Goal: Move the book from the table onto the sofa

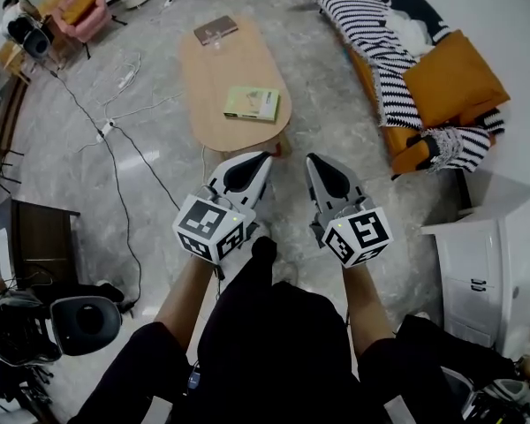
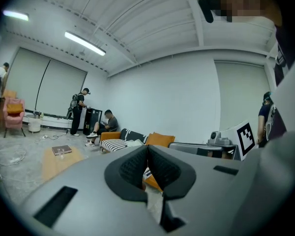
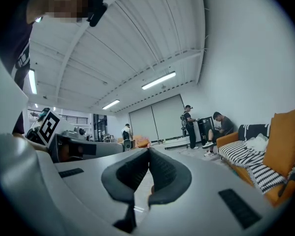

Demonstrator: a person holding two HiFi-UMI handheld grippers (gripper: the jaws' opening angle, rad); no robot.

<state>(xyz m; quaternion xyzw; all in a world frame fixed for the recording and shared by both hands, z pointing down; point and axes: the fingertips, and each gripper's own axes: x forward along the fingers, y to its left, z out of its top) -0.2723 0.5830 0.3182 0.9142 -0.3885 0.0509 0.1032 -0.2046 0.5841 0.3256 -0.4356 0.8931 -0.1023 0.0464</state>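
A green book [image 1: 251, 102] lies flat on the near end of the oval wooden table [image 1: 214, 73]. A brown book [image 1: 215, 30] lies at its far end and shows again as the brown book [image 2: 62, 150] in the left gripper view. The orange sofa [image 1: 449, 78] with a striped blanket [image 1: 371, 34] stands to the right. My left gripper [image 1: 266, 156] and right gripper [image 1: 310, 158] hover side by side just short of the table's near edge, both shut and empty. The jaws meet in the left gripper [image 2: 147, 149] and the right gripper [image 3: 148, 152] views.
Cables [image 1: 124, 126] trail over the floor left of the table. A pink armchair [image 1: 81, 9] stands at the far left. A white cabinet [image 1: 488, 254] is at the right, camera gear [image 1: 79, 321] at the lower left. People [image 2: 79, 111] stand and sit by the far wall.
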